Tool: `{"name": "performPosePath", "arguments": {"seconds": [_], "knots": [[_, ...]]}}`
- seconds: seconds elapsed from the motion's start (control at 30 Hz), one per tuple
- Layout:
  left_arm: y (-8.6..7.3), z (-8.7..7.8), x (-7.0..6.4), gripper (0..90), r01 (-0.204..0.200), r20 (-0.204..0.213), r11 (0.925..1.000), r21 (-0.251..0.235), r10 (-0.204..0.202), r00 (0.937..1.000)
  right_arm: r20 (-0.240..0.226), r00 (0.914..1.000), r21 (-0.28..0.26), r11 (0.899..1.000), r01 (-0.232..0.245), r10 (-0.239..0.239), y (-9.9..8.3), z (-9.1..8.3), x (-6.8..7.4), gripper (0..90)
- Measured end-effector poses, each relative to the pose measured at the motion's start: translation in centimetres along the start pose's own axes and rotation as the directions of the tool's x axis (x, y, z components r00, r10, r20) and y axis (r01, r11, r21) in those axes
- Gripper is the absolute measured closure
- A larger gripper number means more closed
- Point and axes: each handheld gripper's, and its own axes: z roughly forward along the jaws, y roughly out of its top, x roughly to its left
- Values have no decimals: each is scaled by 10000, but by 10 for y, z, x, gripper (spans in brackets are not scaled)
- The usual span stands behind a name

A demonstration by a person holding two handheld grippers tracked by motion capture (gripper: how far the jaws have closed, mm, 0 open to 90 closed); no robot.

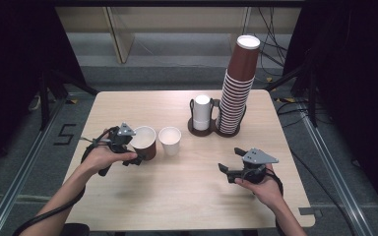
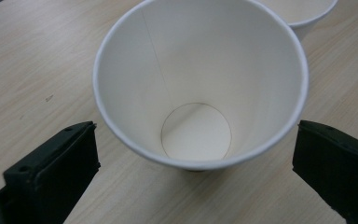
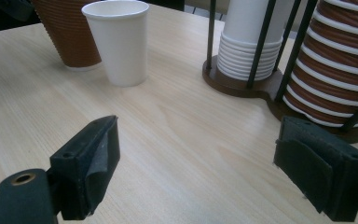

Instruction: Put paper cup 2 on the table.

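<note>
Left gripper (image 1: 134, 150): black plastic with a grey three-cornered plate on top, held at the left of the table. Its jaws stand apart on either side of the brown cup, and the left gripper view shows bare table between each flat black pad and the cup's rim.
Brown cup (image 1: 144, 142): one loose paper cup, ribbed brown wall, smooth white inside, round rolled rim. It stands upright at the left of the table, midway between near and far, between the left gripper's jaws. From above, its inside shows a straight side seam and a round flat bottom.
White cup (image 1: 170, 140): one loose plain white paper cup, smooth and tapered, upright just to the right of the brown cup.
Table (image 1: 177, 196): pale wood-grain top, rectangular with rounded corners.
Cup holder (image 1: 200, 130): one dark brown base with two round seats and thin black upright rods, far of centre.
White stack (image 1: 202, 112): a short stack of nested white cups, upside down in the left seat; count too close to tell.
Brown stack (image 1: 237, 91): a tall, leaning stack of ribbed brown cups in the right seat, white rims showing as rings.
Right gripper (image 1: 229, 161): same build, near right, jaws wide apart over bare table, holding nothing.
</note>
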Motion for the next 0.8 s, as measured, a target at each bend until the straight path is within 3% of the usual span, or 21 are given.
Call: {"name": "performPosePath", "arguments": {"seconds": [0.2,0.4,0.47,0.53,0.6,0.63,0.8], "knots": [[-13,-15,-3,0,-80,-180,9996,-267,75,9998,44,9999,-64,9999,145,-145,-1,1,-2,147],[-32,-23,-9,0,174,-410,9952,-962,-214,9989,56,9998,-73,9998,195,-195,-1,2,-1,147],[-39,-27,-10,0,-163,-561,9963,-838,117,9984,72,9998,-49,9998,194,-194,-1,1,-2,147],[-46,-28,-13,0,-160,-665,9956,-919,99,9977,51,10000,-17,10000,67,-67,-2,1,-1,147],[-53,-29,-16,0,-1,-660,9946,-1039,-68,9978,25,10000,10,10000,-30,30,-2,2,0,147],[-56,-31,-16,0,-48,-702,9954,-955,-20,9975,71,9998,-6,9999,168,-168,-2,2,-2,147],[-76,-29,-19,0,472,-687,9893,-1378,-570,9960,86,9998,-46,9999,-159,160,-3,2,1,147]]}}
